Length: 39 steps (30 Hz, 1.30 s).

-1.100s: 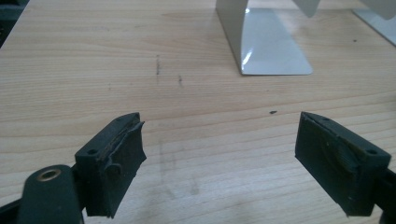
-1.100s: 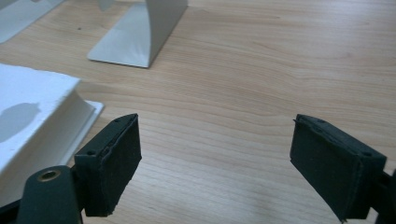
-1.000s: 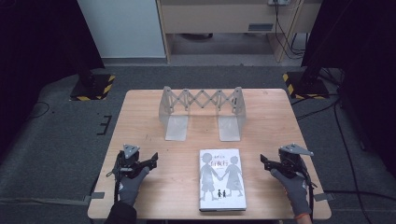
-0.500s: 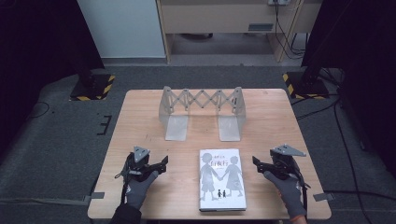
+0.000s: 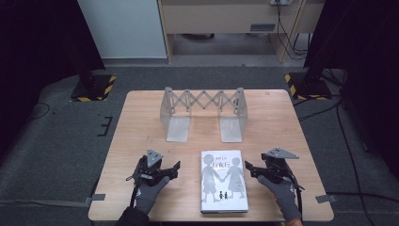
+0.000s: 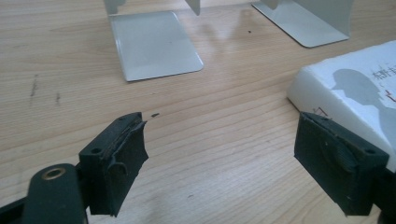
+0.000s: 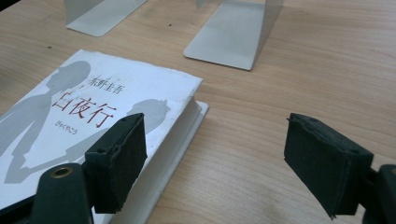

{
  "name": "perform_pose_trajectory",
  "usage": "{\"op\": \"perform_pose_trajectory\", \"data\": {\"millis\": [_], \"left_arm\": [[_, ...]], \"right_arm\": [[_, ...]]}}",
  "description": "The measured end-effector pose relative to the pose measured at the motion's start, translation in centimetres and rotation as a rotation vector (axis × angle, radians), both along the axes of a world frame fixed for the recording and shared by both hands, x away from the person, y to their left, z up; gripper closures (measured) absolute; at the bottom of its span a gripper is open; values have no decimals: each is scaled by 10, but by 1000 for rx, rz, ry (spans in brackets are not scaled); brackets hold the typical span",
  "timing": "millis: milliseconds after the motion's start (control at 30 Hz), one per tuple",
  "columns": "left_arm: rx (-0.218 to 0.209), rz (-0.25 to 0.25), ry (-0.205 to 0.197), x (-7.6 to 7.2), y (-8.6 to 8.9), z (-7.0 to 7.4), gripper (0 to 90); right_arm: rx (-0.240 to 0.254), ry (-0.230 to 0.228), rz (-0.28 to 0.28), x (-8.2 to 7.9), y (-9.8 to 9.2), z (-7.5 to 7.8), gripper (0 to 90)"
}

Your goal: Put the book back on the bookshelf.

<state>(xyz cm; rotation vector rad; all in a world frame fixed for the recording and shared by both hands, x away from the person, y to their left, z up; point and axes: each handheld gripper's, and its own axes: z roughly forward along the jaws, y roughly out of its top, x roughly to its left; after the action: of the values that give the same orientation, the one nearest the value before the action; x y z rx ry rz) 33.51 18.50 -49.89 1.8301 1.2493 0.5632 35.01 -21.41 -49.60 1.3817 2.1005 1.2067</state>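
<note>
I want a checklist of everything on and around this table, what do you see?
Surface: wooden table, a few small dark marks.
Job's things: white book lying flat, cover up; folding metal bookend rack standing behind it.
Clutter: nothing seen.
Grippers: left gripper and right gripper open, one each side of the book, not touching it; the right's jaws have just been closing.
Cables: black leads on floor.
Surroundings: grey carpet, striped stand bases.

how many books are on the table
1. The white book lies flat at the near edge of the table, between the left gripper and the right gripper. The expandable bookend rack behind it holds none.
</note>
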Motion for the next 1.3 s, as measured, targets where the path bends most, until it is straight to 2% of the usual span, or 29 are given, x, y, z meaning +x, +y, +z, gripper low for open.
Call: {"op": "perform_pose_trajectory", "data": {"millis": [300,333,667,933,1300], "left_arm": [[-2,-50,7,-5,-16,-1,161],[-4,-68,8,-5,-21,-1,161],[19,-141,11,-9,-47,-4,168],[20,-174,17,-10,-59,-8,168],[30,-203,28,-10,-70,-12,161]], "right_arm": [[20,23,48,-2,15,-6,216],[20,33,56,-3,17,-6,217],[44,50,93,-4,29,-12,216],[44,62,112,-5,35,-16,218],[81,85,130,-4,42,-21,213]]}}
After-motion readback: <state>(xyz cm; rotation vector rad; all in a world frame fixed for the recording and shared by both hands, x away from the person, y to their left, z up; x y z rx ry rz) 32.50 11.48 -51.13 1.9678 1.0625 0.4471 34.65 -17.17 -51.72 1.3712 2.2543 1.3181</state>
